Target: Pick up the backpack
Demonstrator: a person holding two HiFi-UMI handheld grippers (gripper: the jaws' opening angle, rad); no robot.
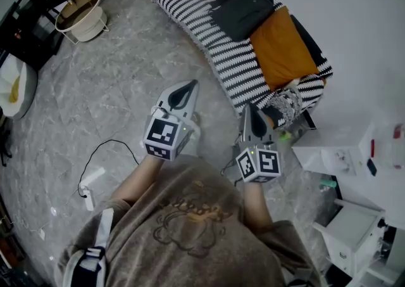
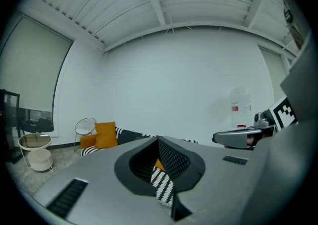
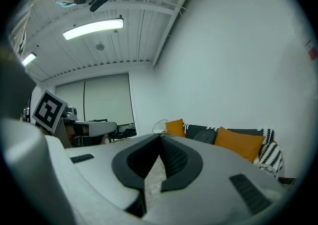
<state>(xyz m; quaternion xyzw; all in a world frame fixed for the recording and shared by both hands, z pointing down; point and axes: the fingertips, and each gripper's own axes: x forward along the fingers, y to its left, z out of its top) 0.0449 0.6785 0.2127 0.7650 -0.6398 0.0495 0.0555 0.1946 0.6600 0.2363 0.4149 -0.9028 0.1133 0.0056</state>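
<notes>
Your left hand-held gripper [image 1: 191,84] and right hand-held gripper [image 1: 247,108] reach out side by side above the grey floor [image 1: 114,89] in the head view. Both point towards the striped sofa [image 1: 209,32] and neither touches anything. The backpack [image 1: 243,12], dark grey, lies on the sofa seat just beside an orange cushion [image 1: 281,45], well apart from both grippers. A round basket [image 1: 79,16] stands on the floor far off to your left.

In the left gripper view, the left hand-held gripper [image 2: 158,139] has its jaws pressed together with nothing between them. Beyond the tips you see a strip of the striped sofa and an orange cushion [image 2: 105,134] at its far end. The right hand-held gripper [image 2: 241,138] shows at the right edge. You cannot make out the backpack here.

In the right gripper view, the right hand-held gripper [image 3: 160,138] also has its jaws pressed together and holds nothing. The backpack [image 3: 204,134] sits on the sofa ahead of it, between two orange cushions. The left hand-held gripper [image 3: 92,128] shows at the left.
</notes>
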